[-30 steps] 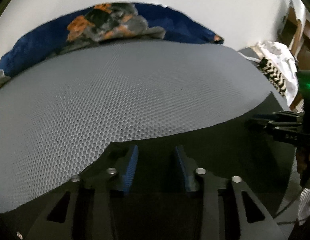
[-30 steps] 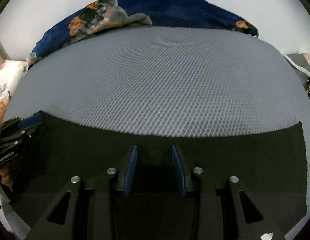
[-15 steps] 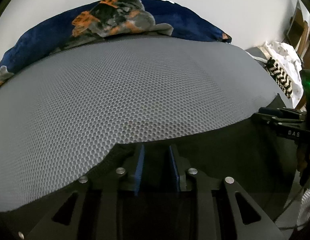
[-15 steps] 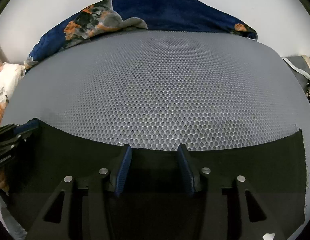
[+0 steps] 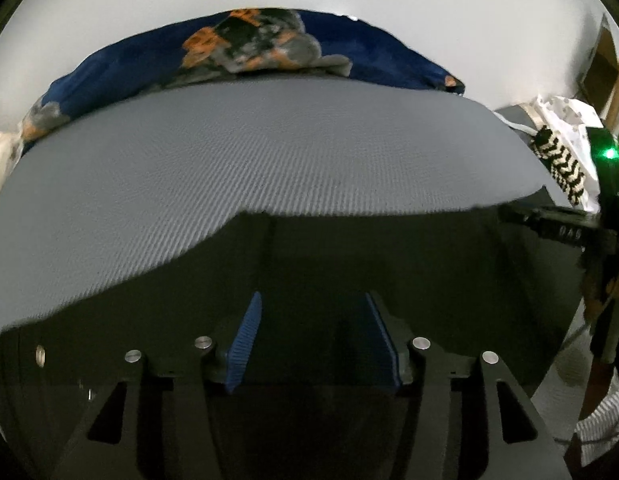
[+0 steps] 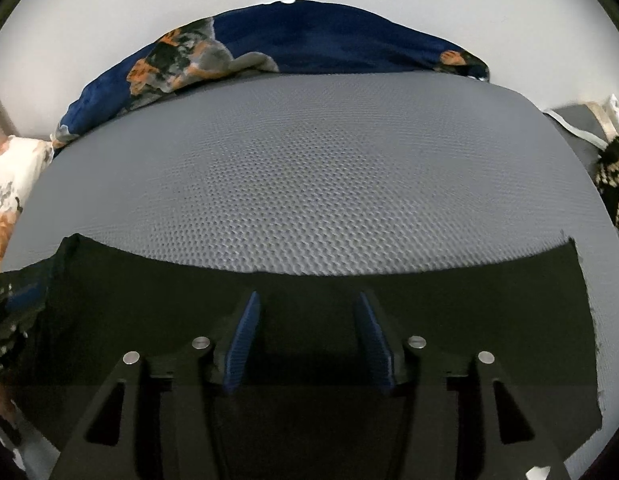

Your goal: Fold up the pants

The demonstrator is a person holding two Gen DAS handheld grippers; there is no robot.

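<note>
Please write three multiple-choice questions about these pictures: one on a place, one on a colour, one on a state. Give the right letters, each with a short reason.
1. Where do the black pants lie?
A. on the grey mat
B. on the blue blanket
C. on the floor

2. What colour are the pads on the fingers?
A. red
B. blue
C. white

3. What is between the pads of the right gripper?
A. a folded pants edge, pinched
B. a blanket corner
C. nothing pinched; pants lie flat below

Answers: 1 A, the pants cover the mat's near part. 2 B, both views show blue ridged pads. 3 C, the pads stand apart and are opening, cloth flat under them.
</note>
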